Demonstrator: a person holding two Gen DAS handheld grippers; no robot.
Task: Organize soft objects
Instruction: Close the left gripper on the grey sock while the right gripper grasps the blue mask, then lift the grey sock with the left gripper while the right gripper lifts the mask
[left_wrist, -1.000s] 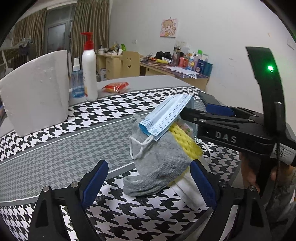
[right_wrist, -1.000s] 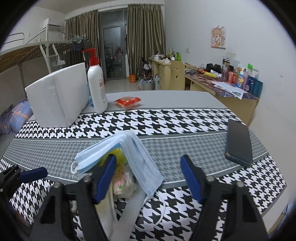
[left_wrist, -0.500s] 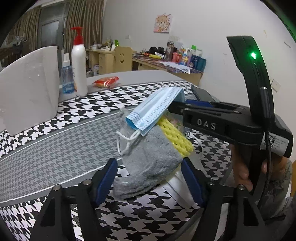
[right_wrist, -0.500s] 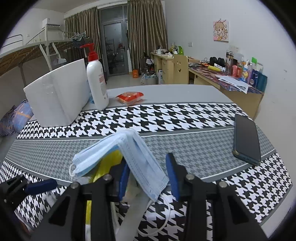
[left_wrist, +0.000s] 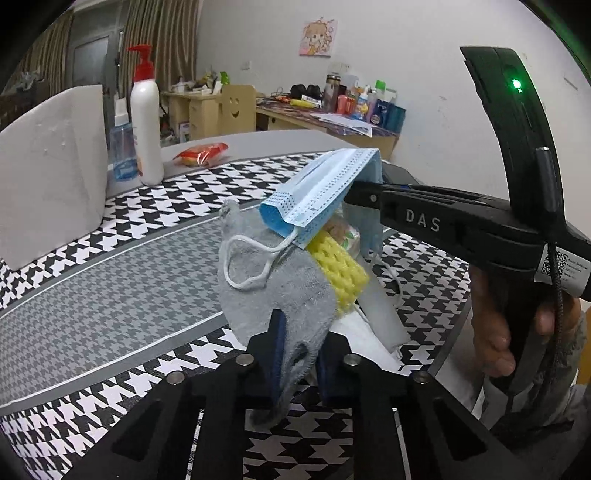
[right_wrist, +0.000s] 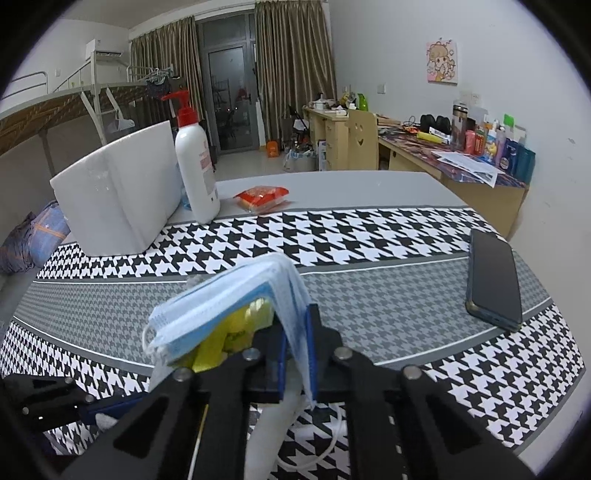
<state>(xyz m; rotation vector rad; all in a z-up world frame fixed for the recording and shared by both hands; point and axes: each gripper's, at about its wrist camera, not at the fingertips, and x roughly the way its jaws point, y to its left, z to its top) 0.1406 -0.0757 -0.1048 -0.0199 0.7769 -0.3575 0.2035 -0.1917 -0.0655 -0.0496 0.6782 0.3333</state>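
Over the houndstooth table cloth (left_wrist: 110, 266), our left gripper (left_wrist: 295, 354) clamps the grey knitted sock (left_wrist: 280, 291), our right gripper (right_wrist: 295, 354) pinches the pleated blue face mask (right_wrist: 229, 306); separating them likely comes next.

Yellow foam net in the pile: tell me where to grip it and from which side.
Grip the exposed lower end of the yellow foam net, coming from the phone side. The grey sock and blue face mask cover its other faces; both grippers are currently occupied.

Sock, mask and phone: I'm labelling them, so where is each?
sock (left_wrist: 280, 291), left wrist view, grey body.
mask (right_wrist: 221, 306), right wrist view, folded top.
phone (right_wrist: 493, 278), right wrist view, dark screen.
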